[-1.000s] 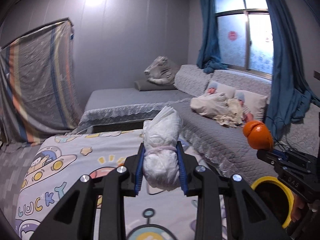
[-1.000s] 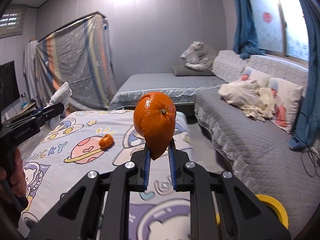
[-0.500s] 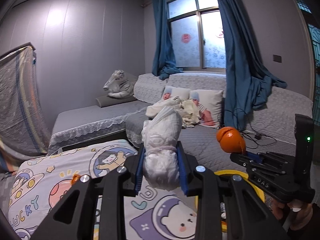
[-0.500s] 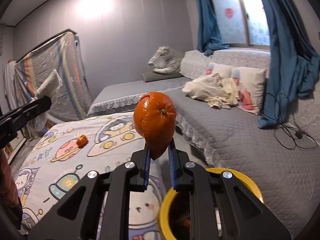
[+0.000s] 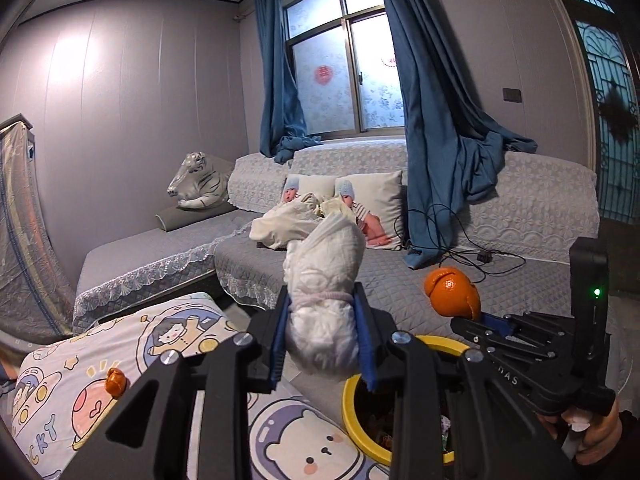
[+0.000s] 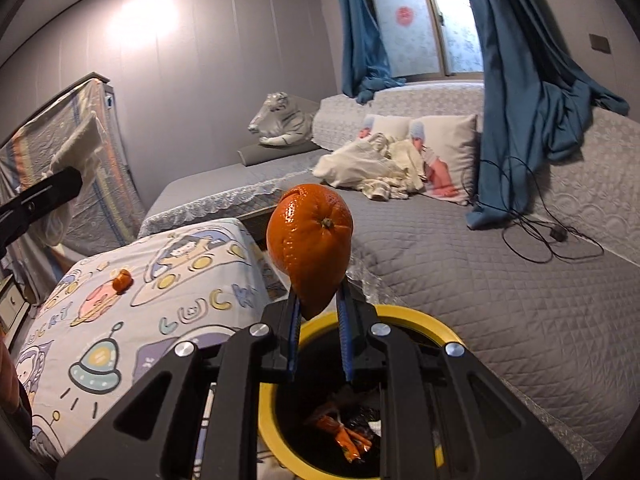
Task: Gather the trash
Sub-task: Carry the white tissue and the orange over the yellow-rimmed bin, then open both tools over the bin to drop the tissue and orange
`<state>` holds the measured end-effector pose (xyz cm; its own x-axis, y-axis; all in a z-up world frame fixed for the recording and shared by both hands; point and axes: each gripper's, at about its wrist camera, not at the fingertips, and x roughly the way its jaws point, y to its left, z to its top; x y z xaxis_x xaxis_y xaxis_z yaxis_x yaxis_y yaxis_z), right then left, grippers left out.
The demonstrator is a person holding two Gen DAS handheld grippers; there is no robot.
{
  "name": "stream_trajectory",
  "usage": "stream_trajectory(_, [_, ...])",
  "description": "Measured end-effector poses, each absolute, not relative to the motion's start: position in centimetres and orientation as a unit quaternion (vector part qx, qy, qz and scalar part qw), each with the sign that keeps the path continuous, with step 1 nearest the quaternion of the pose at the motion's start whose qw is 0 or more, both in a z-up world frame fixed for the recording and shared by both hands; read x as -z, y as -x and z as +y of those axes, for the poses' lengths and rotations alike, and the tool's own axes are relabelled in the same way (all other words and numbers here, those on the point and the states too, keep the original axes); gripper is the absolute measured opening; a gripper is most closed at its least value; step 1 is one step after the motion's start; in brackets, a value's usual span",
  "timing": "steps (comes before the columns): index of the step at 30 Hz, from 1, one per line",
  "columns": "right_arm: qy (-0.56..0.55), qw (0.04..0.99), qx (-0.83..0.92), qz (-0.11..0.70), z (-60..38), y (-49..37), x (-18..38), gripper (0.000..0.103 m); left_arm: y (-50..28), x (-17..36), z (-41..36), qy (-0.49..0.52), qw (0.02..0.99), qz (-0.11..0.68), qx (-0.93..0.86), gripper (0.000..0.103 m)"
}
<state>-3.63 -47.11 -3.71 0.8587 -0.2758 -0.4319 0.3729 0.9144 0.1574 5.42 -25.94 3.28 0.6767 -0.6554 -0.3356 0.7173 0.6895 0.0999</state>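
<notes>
— So, what does the left gripper (image 5: 322,332) carry?

— It is clamped on a rolled white diaper (image 5: 324,300). The blue pads (image 5: 279,344) press on both sides of the roll, near its lower half, and the top of the roll stands up above the fingers.

— And the right gripper (image 6: 319,328)?

— Its fingers are closed tight on an orange peel (image 6: 310,240). The peel is pinched by its narrow lower end, and the round part with the small stem stands above the pads. In the left wrist view the same peel shows at the right side, sticking out of the right gripper, which a hand (image 5: 596,432) holds.

— Where is the bin?

— The yellow-rimmed trash bin (image 6: 424,318) is directly below the right gripper, on the floor between the cartoon-print bedspread (image 6: 120,320) and the grey sofa (image 6: 500,280). Inside it is dark, with some orange scraps at the bottom. In the left wrist view its rim sits just to the right of the diaper, lower down.

— Is other trash around?

— Yes, one small orange piece (image 6: 122,280) lies on the bedspread, well apart from both grippers.

— What lies on the sofa?

— A cream cloth pile (image 6: 368,168), two printed pillows (image 6: 444,152), a tiger plush (image 6: 280,120) and a black cable (image 6: 540,216).
</notes>
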Motion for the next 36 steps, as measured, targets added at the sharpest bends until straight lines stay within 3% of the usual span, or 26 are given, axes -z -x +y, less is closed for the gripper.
stream_trajectory(21, [-0.152,0.931,0.217,0.252,-50.9,4.2,8.2,0.016,-6.6,1.1,-32.0,-0.146,0.883,0.199,0.400,0.028])
stream_trajectory(36, [-0.172,0.915,0.226,0.288,-52.1,3.6,11.0,0.016,-10.0,7.3,-36.8,-0.161,0.843,0.297,0.419,0.028])
